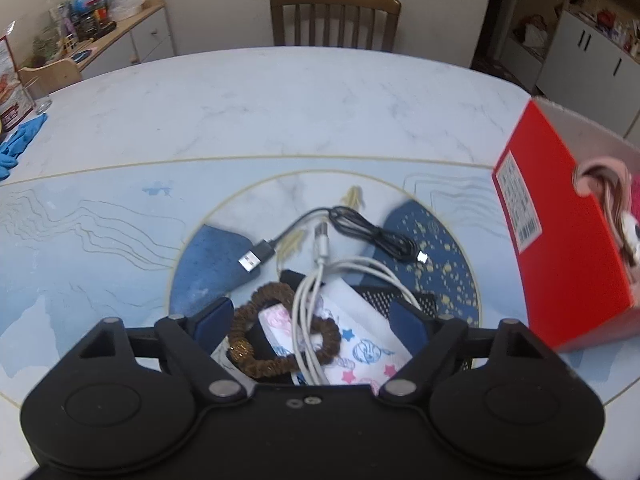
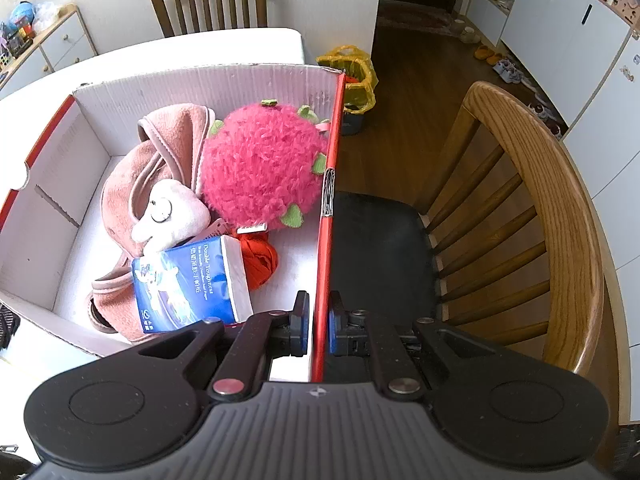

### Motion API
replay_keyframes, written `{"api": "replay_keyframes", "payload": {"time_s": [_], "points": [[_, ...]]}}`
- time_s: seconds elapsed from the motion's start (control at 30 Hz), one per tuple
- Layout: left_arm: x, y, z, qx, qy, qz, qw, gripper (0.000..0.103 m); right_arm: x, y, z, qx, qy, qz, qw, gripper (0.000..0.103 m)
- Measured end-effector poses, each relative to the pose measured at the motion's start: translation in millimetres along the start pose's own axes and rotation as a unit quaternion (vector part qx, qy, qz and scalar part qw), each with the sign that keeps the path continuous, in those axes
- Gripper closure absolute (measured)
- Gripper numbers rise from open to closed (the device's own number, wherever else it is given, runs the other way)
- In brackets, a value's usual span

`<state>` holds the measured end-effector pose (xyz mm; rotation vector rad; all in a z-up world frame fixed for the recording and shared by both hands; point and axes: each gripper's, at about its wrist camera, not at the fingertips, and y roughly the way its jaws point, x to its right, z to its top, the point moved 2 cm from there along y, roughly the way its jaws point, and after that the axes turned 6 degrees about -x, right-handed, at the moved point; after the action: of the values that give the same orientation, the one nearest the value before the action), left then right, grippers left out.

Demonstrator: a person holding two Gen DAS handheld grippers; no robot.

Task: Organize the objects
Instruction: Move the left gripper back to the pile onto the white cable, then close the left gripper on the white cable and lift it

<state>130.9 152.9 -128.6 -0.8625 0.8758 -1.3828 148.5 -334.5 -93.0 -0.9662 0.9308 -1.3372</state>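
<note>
My left gripper [image 1: 312, 312] hangs open over a black mesh basket [image 1: 384, 296] on the marble table [image 1: 260, 112]. Between its fingers lie a brown scrunchie [image 1: 248, 320], a white cable [image 1: 316, 280] and patterned tissue packs [image 1: 360, 344]; no pad presses on them. A black USB cable [image 1: 360, 224] lies just beyond. The red box [image 1: 560, 248] stands to the right. My right gripper [image 2: 319, 312] is shut on the red box's right wall [image 2: 326, 200]. Inside the box are a pink fuzzy plush [image 2: 264, 168], pink cloth [image 2: 168, 140], a blue tissue pack [image 2: 188, 280] and red yarn [image 2: 260, 256].
A wooden chair [image 1: 336, 16] stands at the table's far side, and another chair [image 2: 540, 220] sits right beside the box. A blue cloth [image 1: 20, 140] and a glass [image 1: 38, 96] are at the table's left edge. A yellow bag [image 2: 356, 76] is on the floor.
</note>
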Motion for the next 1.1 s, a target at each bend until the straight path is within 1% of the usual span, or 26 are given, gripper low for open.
{"api": "replay_keyframes", "payload": {"time_s": [0.17, 0.23, 0.37, 0.4, 0.47, 0.57, 0.63, 0.7, 0.87, 0.93, 1.0, 1.1], "points": [[2, 5, -4, -0.006, 0.004, -0.009, 0.9999, 0.035, 0, 1, 0, -0.002, -0.002, -0.001, 1.0, 0.094], [1, 6, -4, -0.006, -0.001, -0.012, 0.9999, 0.045, 0, 1, 0, -0.003, -0.001, 0.0, 1.0, 0.094], [-1, 7, -2, -0.007, -0.009, -0.017, 0.9998, 0.052, -1, 2, 0, -0.003, -0.002, -0.001, 1.0, 0.094], [-1, 8, -2, -0.008, -0.009, -0.016, 0.9998, 0.056, -1, 2, 0, -0.003, -0.002, -0.001, 1.0, 0.094], [-2, 10, -2, -0.012, -0.013, -0.018, 0.9997, 0.059, -1, 2, 0, -0.003, -0.002, -0.001, 1.0, 0.094], [-3, 13, -4, -0.018, -0.02, -0.012, 0.9996, 0.065, -1, 2, 0, -0.003, -0.002, -0.001, 1.0, 0.094], [-4, 15, -4, -0.022, -0.029, -0.016, 0.9992, 0.072, -1, 2, 0, -0.003, -0.002, -0.001, 1.0, 0.094], [-5, 14, -5, -0.022, -0.034, -0.022, 0.9989, 0.073, -1, 2, 0, -0.004, -0.001, -0.001, 1.0, 0.094], [-5, 12, -5, -0.02, -0.036, -0.019, 0.999, 0.08, -2, 3, 0, -0.005, -0.003, -0.003, 1.0, 0.094], [-5, 11, -6, -0.019, -0.039, -0.018, 0.9989, 0.091, -1, 3, 0, -0.005, -0.001, -0.002, 1.0, 0.094], [-6, 12, -7, -0.021, -0.043, -0.015, 0.9988, 0.098, -1, 3, 0, -0.006, -0.001, -0.001, 1.0, 0.094], [-4, 12, -8, -0.017, -0.039, -0.011, 0.999, 0.098, 0, 3, 0, -0.006, -0.001, 0.0, 1.0, 0.094]]}}
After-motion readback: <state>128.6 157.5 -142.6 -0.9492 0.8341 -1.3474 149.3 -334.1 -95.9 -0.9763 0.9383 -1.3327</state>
